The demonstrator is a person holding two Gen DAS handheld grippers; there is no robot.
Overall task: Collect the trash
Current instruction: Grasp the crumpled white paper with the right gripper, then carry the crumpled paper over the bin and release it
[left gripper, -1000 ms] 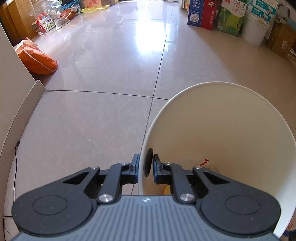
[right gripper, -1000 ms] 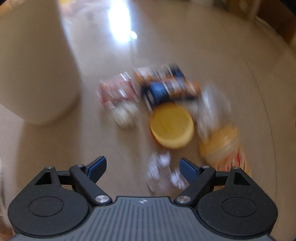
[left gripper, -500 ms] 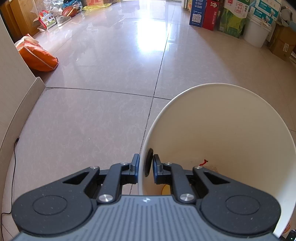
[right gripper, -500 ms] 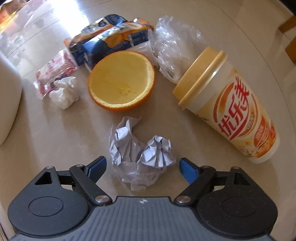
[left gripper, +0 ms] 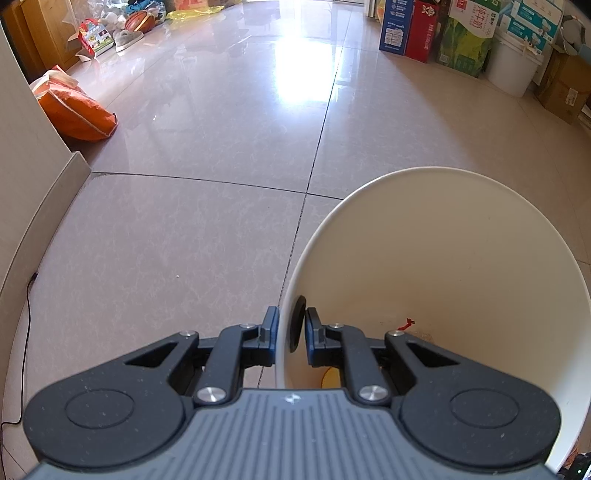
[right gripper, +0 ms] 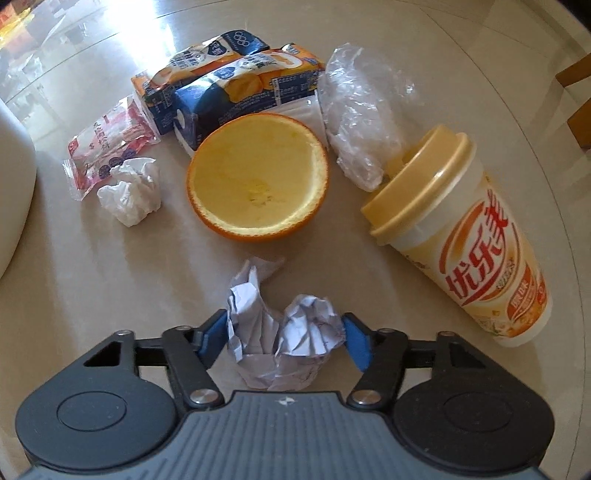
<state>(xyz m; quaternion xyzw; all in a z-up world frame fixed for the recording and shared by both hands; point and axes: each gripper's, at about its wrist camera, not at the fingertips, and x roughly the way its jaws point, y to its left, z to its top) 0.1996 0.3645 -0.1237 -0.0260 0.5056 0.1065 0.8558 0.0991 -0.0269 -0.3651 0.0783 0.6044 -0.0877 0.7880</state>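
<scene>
My left gripper (left gripper: 291,325) is shut on the rim of a white trash bin (left gripper: 443,258), one finger outside the wall and one inside; something yellow shows at the bin's bottom. In the right wrist view, a crumpled paper ball (right gripper: 255,317) lies on the beige table (right gripper: 92,295) with my right gripper (right gripper: 282,332) pressed against both its sides. Beyond it are an orange peel half (right gripper: 258,184), a milk tea cup (right gripper: 465,243) on its side, clear plastic wrap (right gripper: 358,107), blue snack packs (right gripper: 229,85), a pink wrapper (right gripper: 107,144) and a tissue wad (right gripper: 131,190).
The bin's white side (right gripper: 13,192) shows at the table's left edge. A wooden chair (right gripper: 576,92) stands at the far right. Below the bin is tiled floor, with an orange bag (left gripper: 74,110) by the left wall, and cartons (left gripper: 406,29) and a white bucket (left gripper: 511,70) at the back.
The right gripper swung down over the table to the paper ball, and its fingers narrowed onto the ball's sides. The left gripper keeps its hold on the bin, tilting slightly.
</scene>
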